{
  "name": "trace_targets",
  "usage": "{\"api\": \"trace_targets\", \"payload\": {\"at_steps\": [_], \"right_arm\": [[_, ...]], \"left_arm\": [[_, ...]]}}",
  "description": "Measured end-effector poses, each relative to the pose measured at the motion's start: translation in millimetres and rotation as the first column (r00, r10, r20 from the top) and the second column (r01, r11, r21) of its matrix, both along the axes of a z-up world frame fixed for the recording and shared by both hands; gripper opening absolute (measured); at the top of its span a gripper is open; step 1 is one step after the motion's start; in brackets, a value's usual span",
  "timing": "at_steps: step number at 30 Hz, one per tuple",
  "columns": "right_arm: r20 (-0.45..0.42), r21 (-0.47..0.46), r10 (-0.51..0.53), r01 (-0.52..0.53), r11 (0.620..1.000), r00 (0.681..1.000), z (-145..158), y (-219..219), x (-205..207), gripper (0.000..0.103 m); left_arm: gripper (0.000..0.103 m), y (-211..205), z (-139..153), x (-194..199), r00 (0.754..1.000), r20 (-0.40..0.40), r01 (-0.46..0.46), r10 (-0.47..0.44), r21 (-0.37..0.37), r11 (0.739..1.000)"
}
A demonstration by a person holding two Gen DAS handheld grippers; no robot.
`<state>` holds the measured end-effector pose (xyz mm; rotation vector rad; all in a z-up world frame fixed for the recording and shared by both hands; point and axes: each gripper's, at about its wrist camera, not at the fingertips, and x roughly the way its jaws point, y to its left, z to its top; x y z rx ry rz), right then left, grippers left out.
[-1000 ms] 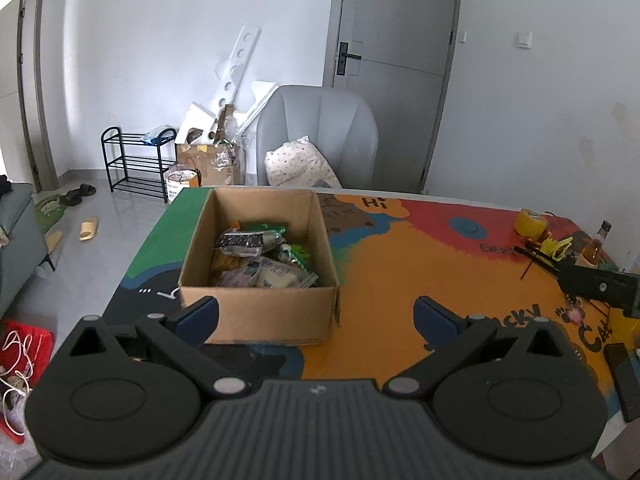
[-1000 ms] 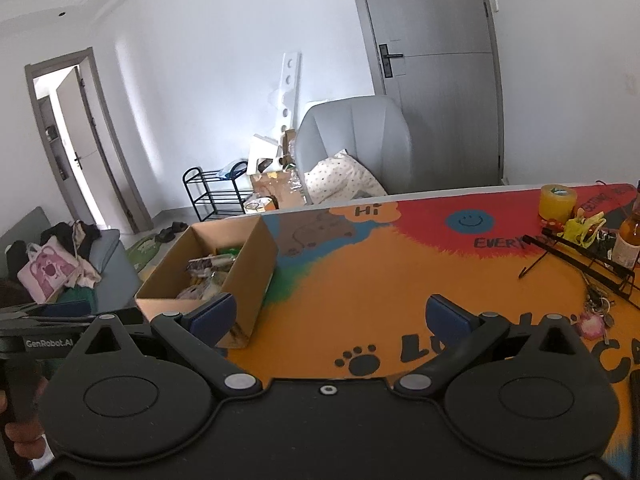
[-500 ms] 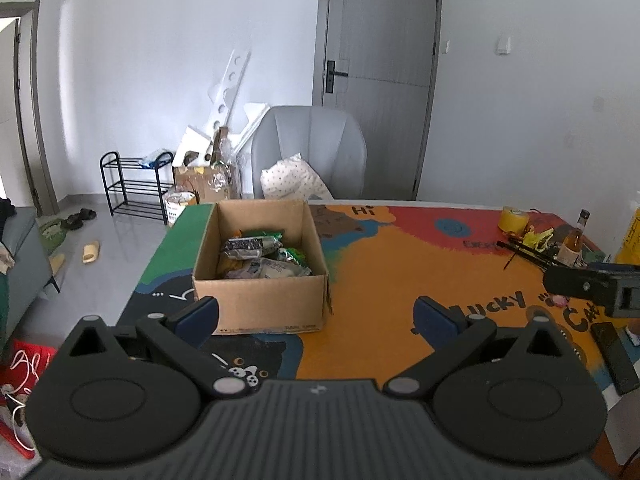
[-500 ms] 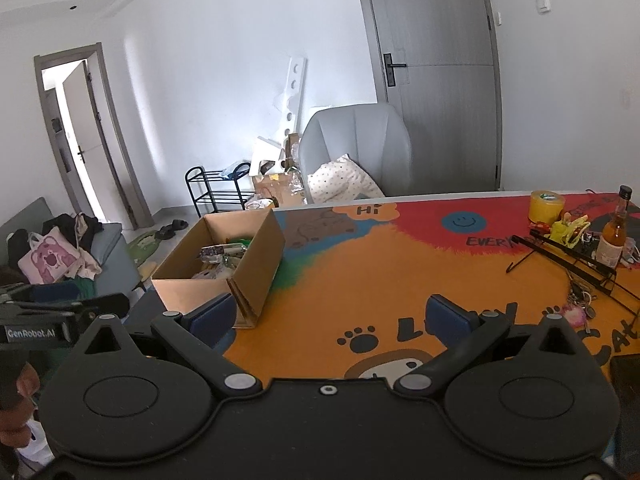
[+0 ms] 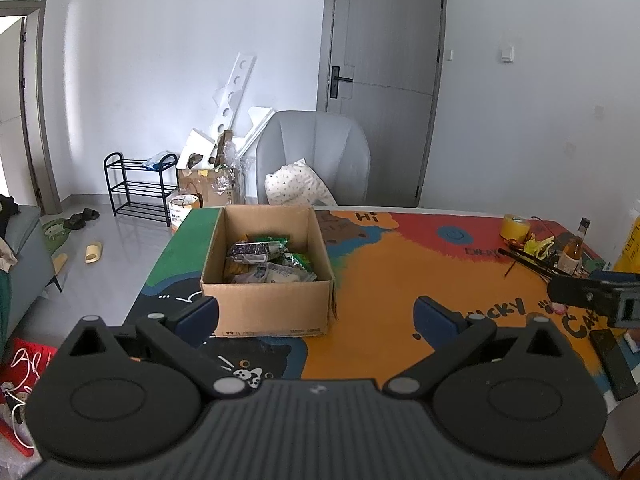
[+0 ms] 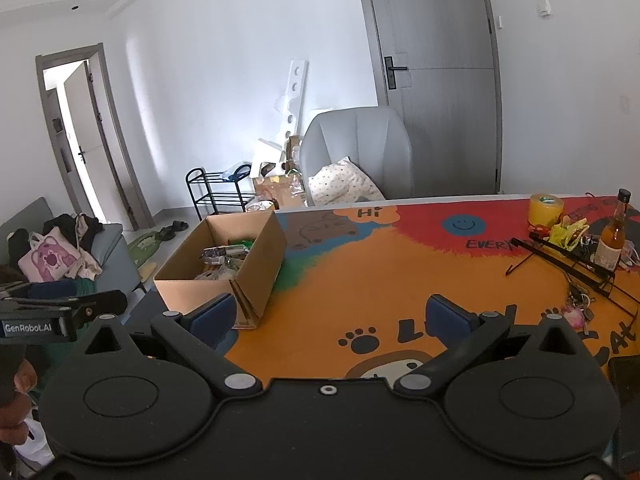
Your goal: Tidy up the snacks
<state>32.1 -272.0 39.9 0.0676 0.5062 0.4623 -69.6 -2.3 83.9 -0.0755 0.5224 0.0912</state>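
Apparently done, I hold both claws, left gripper (image 5: pixel 316 314) and right gripper (image 6: pixel 328 316), spread empty; snack packets (image 5: pixel 268 258) sit gathered inside the cardboard box (image 5: pixel 268 310).

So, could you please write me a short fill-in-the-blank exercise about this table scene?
1. The snack packets lie inside the ____ box.
2. Both the left gripper and the right gripper are ____ and hold nothing.
3. The roll of tape is ____ in colour.
4. Behind the table's far edge stands a grey ____.

Missing words: cardboard; open; yellow; chair
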Motion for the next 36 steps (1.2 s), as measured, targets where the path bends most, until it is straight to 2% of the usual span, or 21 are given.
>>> {"api": "trace_targets", "payload": {"at_steps": [36], "right_arm": [[-0.003, -0.007, -0.002, 0.002, 1.0, 1.0, 2.5, 0.5, -0.6, 0.103]], "left_arm": [[0.103, -0.4, -6.4, 4.3, 0.999, -0.029, 0.018, -0.019, -0.017, 1.0]]}}
